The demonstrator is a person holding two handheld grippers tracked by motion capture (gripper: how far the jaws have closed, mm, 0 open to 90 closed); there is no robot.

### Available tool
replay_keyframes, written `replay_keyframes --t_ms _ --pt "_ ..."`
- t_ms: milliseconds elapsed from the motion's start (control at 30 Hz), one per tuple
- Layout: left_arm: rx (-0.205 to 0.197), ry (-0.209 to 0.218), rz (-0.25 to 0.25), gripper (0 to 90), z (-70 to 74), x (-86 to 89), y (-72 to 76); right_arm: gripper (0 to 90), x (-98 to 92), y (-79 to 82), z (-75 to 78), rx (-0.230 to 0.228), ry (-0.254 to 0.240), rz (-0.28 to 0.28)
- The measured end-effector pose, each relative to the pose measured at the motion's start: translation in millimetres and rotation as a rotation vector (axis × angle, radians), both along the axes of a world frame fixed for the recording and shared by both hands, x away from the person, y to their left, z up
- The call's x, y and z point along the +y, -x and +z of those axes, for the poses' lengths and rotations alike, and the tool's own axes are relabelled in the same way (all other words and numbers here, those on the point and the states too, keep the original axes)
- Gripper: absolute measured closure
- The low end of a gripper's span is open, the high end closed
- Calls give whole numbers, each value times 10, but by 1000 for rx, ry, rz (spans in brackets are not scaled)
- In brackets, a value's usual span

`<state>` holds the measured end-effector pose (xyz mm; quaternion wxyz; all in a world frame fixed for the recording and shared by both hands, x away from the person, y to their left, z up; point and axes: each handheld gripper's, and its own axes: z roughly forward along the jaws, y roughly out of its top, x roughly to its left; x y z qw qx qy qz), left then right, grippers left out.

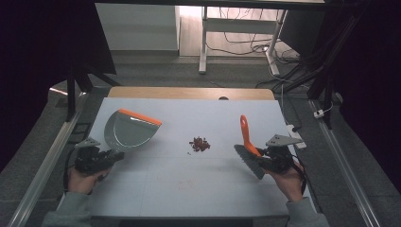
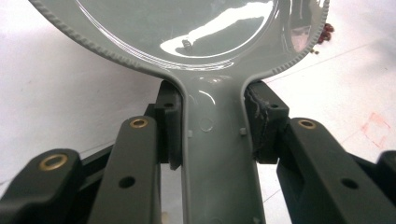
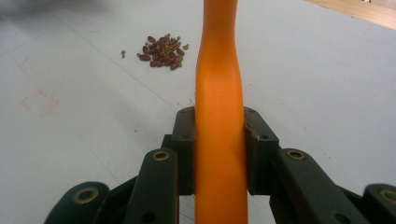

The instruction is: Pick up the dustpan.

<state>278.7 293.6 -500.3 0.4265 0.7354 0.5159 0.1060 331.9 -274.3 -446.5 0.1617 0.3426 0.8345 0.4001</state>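
A grey dustpan [image 1: 126, 133] with an orange front lip lies on the white table [image 1: 189, 189] at the left. My left gripper [image 1: 115, 155] is shut on its handle [image 2: 215, 140], one pad on each side. A small pile of dark red beans [image 1: 200, 144] sits in the middle of the table, and also appears in the right gripper view [image 3: 162, 50]. At the right, my right gripper [image 1: 261, 154] is shut on the orange handle [image 3: 219, 93] of a brush. The brush's dark bristles [image 1: 249, 161] point toward the table's near side, and the handle tip rises toward the far side.
A few stray beans [image 3: 123, 53] lie just beside the pile. The table's wooden back edge [image 1: 189, 92] runs behind the white surface. A white power strip [image 1: 295, 135] lies off the right edge. Metal rails flank the table on both sides.
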Motion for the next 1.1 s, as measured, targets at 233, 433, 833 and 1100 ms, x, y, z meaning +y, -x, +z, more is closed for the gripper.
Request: replay_keyframes --t_ms 233,433,833,1100 --pt "-35 -3 -41 616 48 -41 30 705 26 -7 23 -7 -8 -2" --pt "-54 -15 -95 616 77 -107 44 705 44 -7 49 -17 -7 4" --pt "-72 -51 -171 615 138 -232 83 705 23 -10 23 -28 -5 0" --pt "-62 -79 -238 615 183 -288 105 705 55 2 50 -36 -6 7"
